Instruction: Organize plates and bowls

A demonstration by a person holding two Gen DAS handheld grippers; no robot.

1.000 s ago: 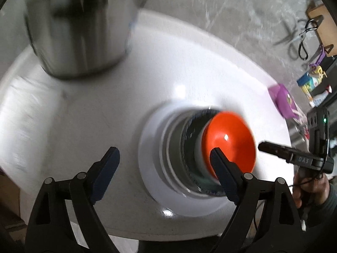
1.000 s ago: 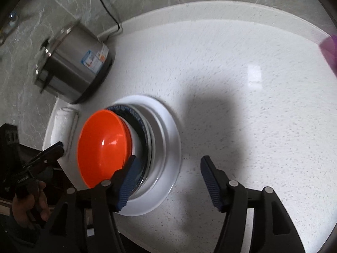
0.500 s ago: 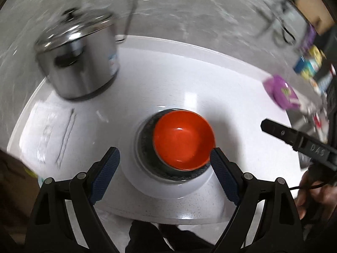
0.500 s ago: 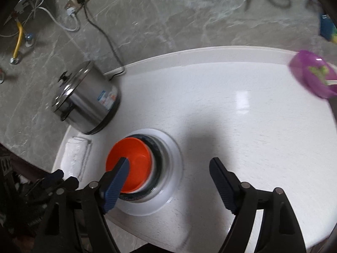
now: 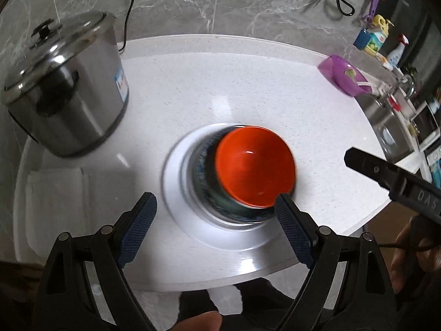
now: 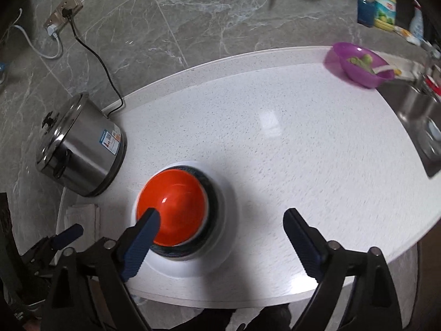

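Observation:
An orange bowl sits on top of a stack: a dark blue bowl under it and a white plate at the bottom, near the counter's front edge. The stack shows in the right wrist view too, with the orange bowl on top and the white plate below. My left gripper is open and empty, held above the front of the stack. My right gripper is open and empty, above the counter just right of the stack.
A steel pot with lid stands at the left, its cord running to a wall socket. A folded white cloth lies at the front left. A purple bowl sits at the far right beside a sink.
Both grippers have pulled back and up from the stack, so more of the counter shows. Both stay open. The stack has not moved.

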